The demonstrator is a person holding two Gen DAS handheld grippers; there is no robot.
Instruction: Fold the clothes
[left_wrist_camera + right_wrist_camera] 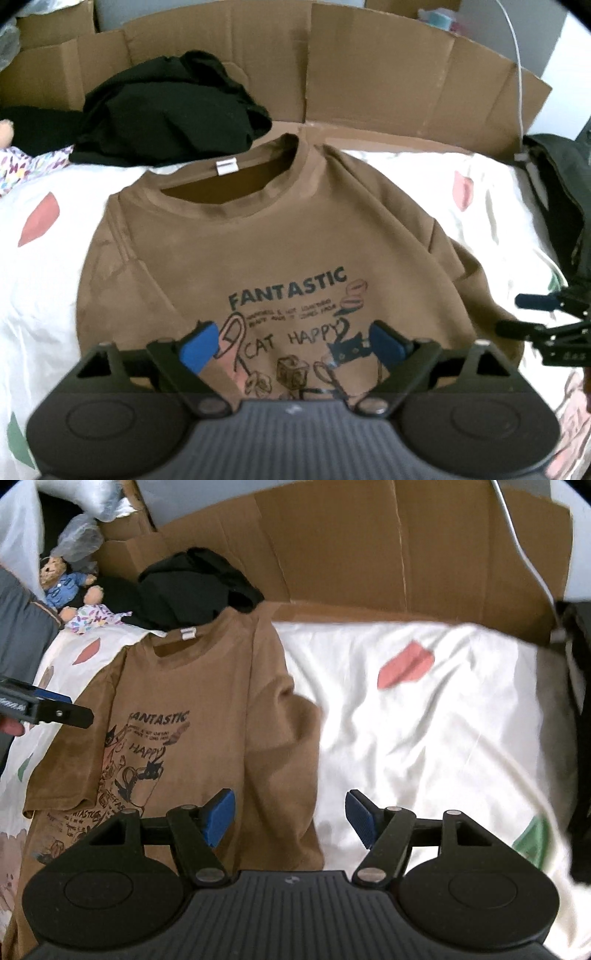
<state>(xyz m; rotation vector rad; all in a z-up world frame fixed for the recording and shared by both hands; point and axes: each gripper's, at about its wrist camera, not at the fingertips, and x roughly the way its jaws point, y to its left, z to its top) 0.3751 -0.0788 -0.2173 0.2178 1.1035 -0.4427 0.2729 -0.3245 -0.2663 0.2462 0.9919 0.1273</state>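
Note:
A brown T-shirt (258, 236) printed "FANTASTIC CAT HAPPY" lies front up on a white sheet (44, 280), collar away from me. It also shows in the right wrist view (207, 686), with its right side folded in over the body. My left gripper (291, 343) is open and empty, hovering over the print. My right gripper (290, 816) is open and empty, over the shirt's right edge. The right gripper also shows in the left wrist view (532, 314), at the right edge. The left gripper also shows in the right wrist view (55, 709), at the left edge.
A crumpled black garment (166, 110) lies behind the collar. Cardboard walls (369, 66) stand along the back. A teddy bear (62, 583) and a patterned cloth (92, 622) sit at the far left. A dark bag (557, 192) is at the right. A white cable (524, 546) hangs at the back right.

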